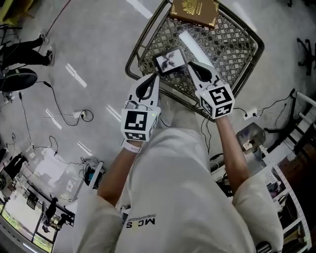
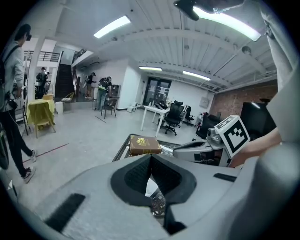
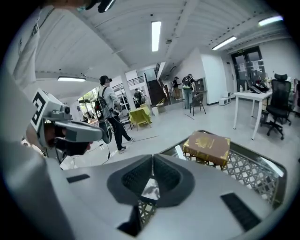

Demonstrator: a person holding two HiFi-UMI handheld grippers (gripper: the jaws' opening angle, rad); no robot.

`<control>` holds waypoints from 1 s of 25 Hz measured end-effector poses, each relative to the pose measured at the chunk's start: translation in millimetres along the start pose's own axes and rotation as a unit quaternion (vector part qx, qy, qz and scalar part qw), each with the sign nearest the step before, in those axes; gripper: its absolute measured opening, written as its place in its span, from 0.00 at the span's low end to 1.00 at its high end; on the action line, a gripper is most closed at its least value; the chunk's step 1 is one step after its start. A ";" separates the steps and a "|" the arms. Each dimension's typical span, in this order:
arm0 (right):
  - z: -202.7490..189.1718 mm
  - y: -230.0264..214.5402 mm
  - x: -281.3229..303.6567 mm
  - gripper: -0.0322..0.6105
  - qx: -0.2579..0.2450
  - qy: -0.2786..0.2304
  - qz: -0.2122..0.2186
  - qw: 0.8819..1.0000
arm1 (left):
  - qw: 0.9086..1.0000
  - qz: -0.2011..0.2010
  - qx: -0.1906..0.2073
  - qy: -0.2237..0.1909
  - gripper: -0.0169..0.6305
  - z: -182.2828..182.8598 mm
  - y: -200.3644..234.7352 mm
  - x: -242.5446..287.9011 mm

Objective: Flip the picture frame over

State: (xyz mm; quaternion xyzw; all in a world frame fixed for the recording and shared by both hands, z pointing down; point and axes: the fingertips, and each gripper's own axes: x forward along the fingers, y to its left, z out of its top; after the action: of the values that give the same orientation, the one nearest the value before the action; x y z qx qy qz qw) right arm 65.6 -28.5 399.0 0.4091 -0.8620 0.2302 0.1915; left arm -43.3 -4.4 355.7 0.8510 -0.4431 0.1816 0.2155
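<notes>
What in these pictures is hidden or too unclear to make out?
Picture frame: the shut tongs of the left gripper and right gripper cover all but a sliver in their own views.
Frame's back: turned from the head view.
Book: cover print too small; top cut by the head view's edge.

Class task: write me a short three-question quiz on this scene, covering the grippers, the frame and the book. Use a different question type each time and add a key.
1. Multiple choice: how do the left gripper and the right gripper meet the frame?
A. One on each opposite side
B. Both on the same side
C. Neither touches it

2. True or false: the book lies at the end of the basket nearest the person.

3. Fill in: each gripper's jaws are ____ on the frame.

Key:
1. A
2. False. The book is at the far end.
3. shut
</notes>
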 end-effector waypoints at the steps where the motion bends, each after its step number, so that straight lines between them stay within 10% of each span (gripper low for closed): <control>1: 6.2 3.2 -5.6 0.09 0.003 -0.009 -0.003 1.000 | 1.000 0.001 -0.001 -0.003 0.06 3.0 0.1 -3.4; 25: 116.1 52.7 -110.7 0.09 -0.018 -0.140 -0.025 0.990 | 0.993 0.016 0.017 -0.117 0.06 101.7 -7.2 -86.6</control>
State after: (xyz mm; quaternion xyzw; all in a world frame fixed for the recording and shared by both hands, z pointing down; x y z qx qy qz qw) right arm 72.9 5.0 233.7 0.4551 -0.8738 0.1506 0.0817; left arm -72.1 4.2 225.4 0.8628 -0.4758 0.0917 0.1443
